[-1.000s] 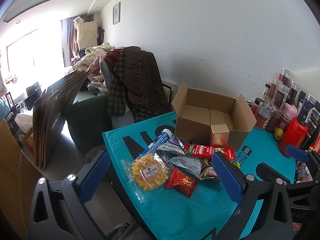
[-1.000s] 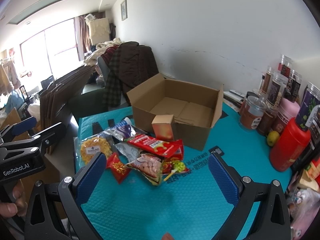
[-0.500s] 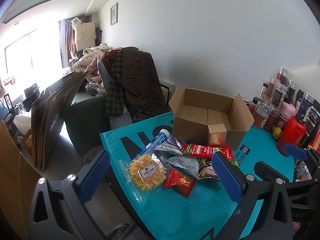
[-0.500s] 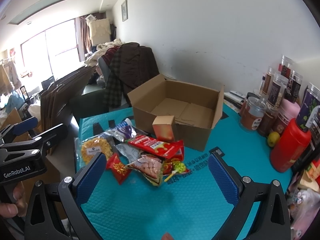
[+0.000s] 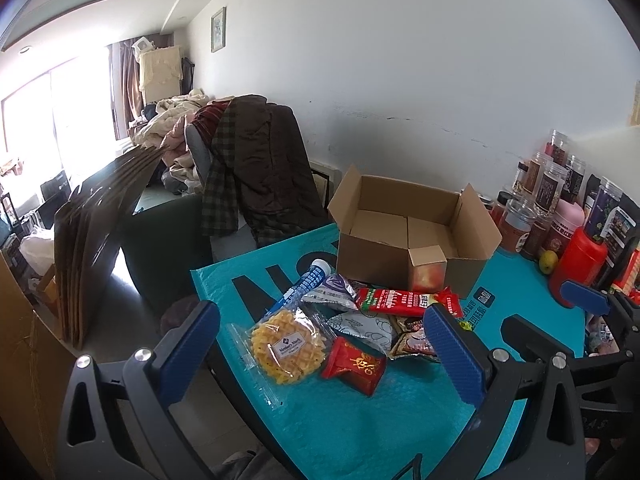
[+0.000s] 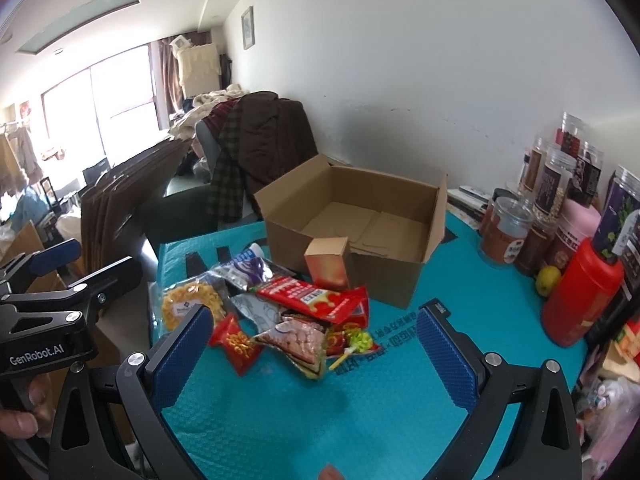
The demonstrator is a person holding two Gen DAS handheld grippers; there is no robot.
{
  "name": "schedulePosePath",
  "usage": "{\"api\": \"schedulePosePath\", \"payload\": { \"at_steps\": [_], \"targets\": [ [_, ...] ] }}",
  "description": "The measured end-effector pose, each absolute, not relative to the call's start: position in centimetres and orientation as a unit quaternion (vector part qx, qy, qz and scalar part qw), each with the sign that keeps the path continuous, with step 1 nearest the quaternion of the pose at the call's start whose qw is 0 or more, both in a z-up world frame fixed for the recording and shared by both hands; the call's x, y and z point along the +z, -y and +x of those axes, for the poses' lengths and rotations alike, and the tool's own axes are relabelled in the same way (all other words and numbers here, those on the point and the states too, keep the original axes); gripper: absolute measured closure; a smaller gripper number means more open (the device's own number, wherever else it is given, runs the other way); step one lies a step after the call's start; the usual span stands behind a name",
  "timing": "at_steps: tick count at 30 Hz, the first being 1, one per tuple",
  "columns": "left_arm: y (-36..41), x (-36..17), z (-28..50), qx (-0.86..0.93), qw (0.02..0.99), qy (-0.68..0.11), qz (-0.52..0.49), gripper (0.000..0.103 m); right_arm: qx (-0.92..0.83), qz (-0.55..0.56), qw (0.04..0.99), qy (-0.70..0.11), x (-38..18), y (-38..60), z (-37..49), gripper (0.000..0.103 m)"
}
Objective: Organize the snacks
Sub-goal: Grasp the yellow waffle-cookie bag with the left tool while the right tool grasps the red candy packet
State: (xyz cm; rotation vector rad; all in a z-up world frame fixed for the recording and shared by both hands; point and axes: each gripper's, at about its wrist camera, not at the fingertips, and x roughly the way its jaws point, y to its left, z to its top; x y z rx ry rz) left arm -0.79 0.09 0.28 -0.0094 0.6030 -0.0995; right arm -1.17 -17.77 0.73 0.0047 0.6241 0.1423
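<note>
On my left: the left gripper (image 5: 322,356) hangs above the near-left corner of the table, its blue-padded jaws spread wide with nothing between them.
Teal padded table cover (image 5: 400,420): lies flat under everything, with big black letters showing near the far-left edge.
Round yellow waffle snack in a clear wrapper (image 5: 288,346): leftmost of the pile, near the table's left edge.
Blue tube with a white cap (image 5: 306,286): lies slanted just behind the waffle snack, cap pointing toward the box.
Small red packet with gold characters (image 5: 354,364): touches the waffle snack's right side.
Long red snack bag (image 6: 316,296): rests across the top of the pile, in front of the box.
Clear bag of pink-brown nuts (image 6: 304,338): sits at the near side of the pile, beside a lollipop with a yellow stick (image 6: 352,346).
Small orange-red carton (image 6: 328,262): stands upright against the box's front wall.
Open brown cardboard box (image 6: 408,280): flaps up, inside bare, just behind the snacks.
Right gripper (image 6: 314,354): held wide apart too, empty, above the pile's near edge.
Red plastic bottle (image 6: 580,294): stands far right, beside a yellow fruit (image 6: 548,280) and clear lidded jars (image 6: 508,236).
</note>
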Motion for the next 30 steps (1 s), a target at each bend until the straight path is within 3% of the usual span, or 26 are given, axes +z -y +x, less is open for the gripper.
{"api": "schedulePosePath", "payload": {
  "at_steps": [30],
  "targets": [
    [-3.6, -9.0, 5.1, -0.086, 0.919, -0.385, 0.004, 0.000, 0.073, -0.011, 0.928, -0.366, -7.2, 15.2, 3.7, 0.000]
  ]
}}
